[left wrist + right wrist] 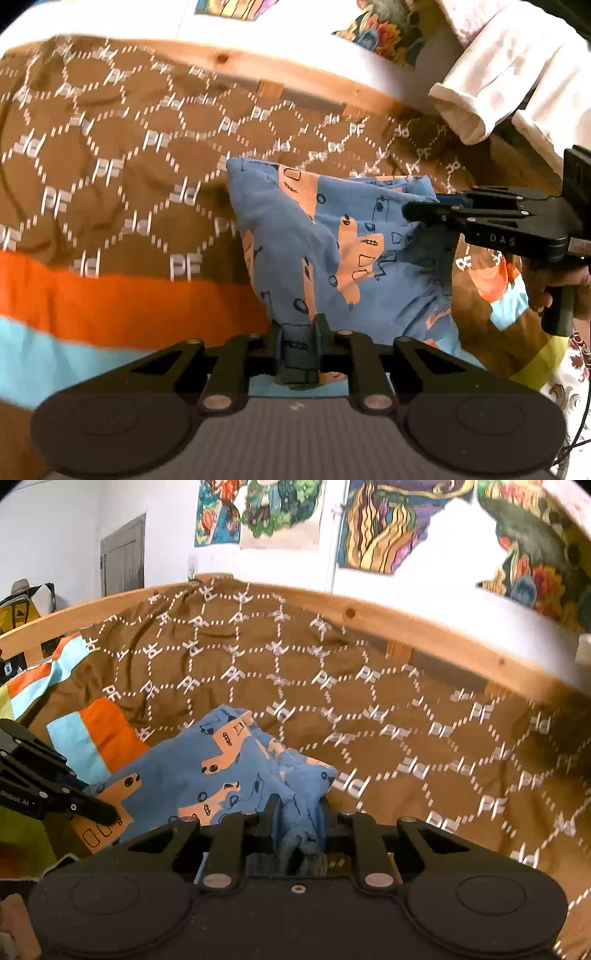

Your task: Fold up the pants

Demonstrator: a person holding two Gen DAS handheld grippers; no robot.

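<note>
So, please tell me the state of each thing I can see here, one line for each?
Pants: bunched, lifted off the blanket, held at two places.
Left gripper: shut on the pants.
Right gripper: shut on the pants.
Brown blanket: spread over the bed, wrinkled.
Grey door: closed.

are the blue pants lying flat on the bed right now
No, the pants hang bunched between the left gripper and right gripper, lifted off the brown blanket.
</note>
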